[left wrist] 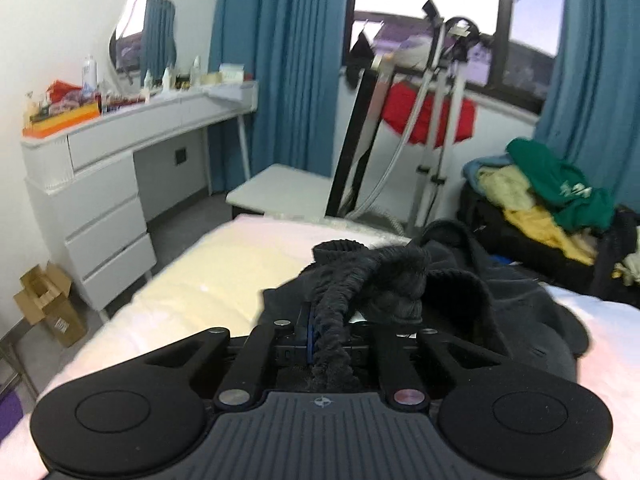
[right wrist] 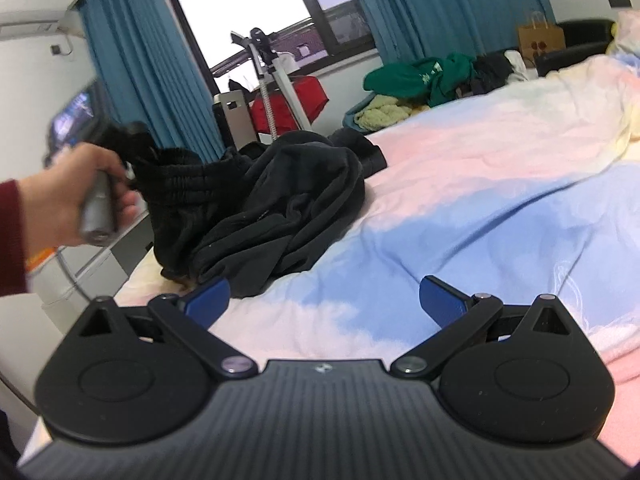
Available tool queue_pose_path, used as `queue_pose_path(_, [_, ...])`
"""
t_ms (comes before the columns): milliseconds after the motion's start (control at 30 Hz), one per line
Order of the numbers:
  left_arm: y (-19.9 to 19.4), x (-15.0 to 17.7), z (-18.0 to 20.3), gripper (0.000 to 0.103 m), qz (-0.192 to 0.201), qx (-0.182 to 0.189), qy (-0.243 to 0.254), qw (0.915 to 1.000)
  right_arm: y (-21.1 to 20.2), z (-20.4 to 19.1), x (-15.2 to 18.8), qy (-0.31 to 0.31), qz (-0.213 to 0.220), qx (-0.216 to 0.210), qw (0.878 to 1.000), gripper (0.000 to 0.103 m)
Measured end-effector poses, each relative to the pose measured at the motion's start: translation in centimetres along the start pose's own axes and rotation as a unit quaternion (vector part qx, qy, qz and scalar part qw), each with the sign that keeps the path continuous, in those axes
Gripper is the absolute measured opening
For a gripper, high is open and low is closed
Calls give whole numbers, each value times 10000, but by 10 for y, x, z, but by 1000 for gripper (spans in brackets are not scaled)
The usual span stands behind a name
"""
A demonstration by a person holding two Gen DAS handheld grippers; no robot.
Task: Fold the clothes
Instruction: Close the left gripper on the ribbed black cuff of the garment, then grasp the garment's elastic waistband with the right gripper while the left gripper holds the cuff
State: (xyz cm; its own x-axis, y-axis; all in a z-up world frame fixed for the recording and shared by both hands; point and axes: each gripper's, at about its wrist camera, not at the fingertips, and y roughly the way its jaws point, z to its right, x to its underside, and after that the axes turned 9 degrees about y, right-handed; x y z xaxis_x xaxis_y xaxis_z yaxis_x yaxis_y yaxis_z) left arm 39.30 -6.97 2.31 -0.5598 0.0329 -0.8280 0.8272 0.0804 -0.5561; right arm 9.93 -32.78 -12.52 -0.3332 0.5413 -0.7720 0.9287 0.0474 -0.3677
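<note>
A black garment with an elastic waistband (right wrist: 272, 204) lies crumpled on the bed near its left edge. My left gripper (left wrist: 326, 334) is shut on the waistband (left wrist: 332, 312) and holds that edge lifted; the rest of the black garment (left wrist: 500, 300) trails to the right on the bed. In the right wrist view the hand with the left gripper (right wrist: 120, 148) is at the far left, holding the waistband up. My right gripper (right wrist: 324, 300) is open and empty, low over the bedspread, just in front of the garment.
The bed (right wrist: 480, 200) has a pastel pink, blue and yellow cover. A pile of green and yellow clothes (left wrist: 552, 196) lies beyond the bed. A white dresser (left wrist: 104, 184), a metal stand (left wrist: 432, 128) and a cardboard box (left wrist: 48, 304) stand around it.
</note>
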Motion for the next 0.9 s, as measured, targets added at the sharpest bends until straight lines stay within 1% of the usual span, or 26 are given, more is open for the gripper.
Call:
queue_pose_path(67, [-30,9,-15,8,170,92,140,9997,-2,-5,1,-122,88,-18,9999,103])
queue_pose_path(167, [-83,31,-34,8,501,215,447,9975,-10,-14,3,-303,271,-97,9991,103])
queue_pose_path(267, [-136,58,-59,8,687,494,502,9952,-21,-23,3,-490,484,-189,9974,103])
queue_pose_path(367, [-187,92,-82,8,806,765,547,9923,-35,-32,4,-677,705,-286,9948,103])
queue_pose_path(467, [-234,136,-105,8,852,980,568,9899,-49,-40,5,-838,837,-420,9921,103])
queue_pose_path(533, [-259,173,-125,8,748,1132,423,9898,-56,-47,7,-974,815,-515,9906,103])
queue_pose_path(600, [-275,209,-145,8,525,1228,241,9907,-61,-56,10,-1101,710,-541,9899,103])
queue_pose_path(700, [-278,256,-167,9,61,1265,16,9919,-66,-71,17,-1259,532,-554,9891,103])
queue_pose_path(767, [-274,284,-185,10,-220,1291,-223,9911,-65,-78,23,-1253,297,-609,9898,103])
queue_pose_path(833, [-269,302,-204,11,-426,1321,-581,9886,-64,-83,29,-1128,12,-707,9911,103])
queue_pose_path(900, [-267,311,-222,15,-539,1404,-883,9847,-61,-87,35,-942,-301,-825,9917,103])
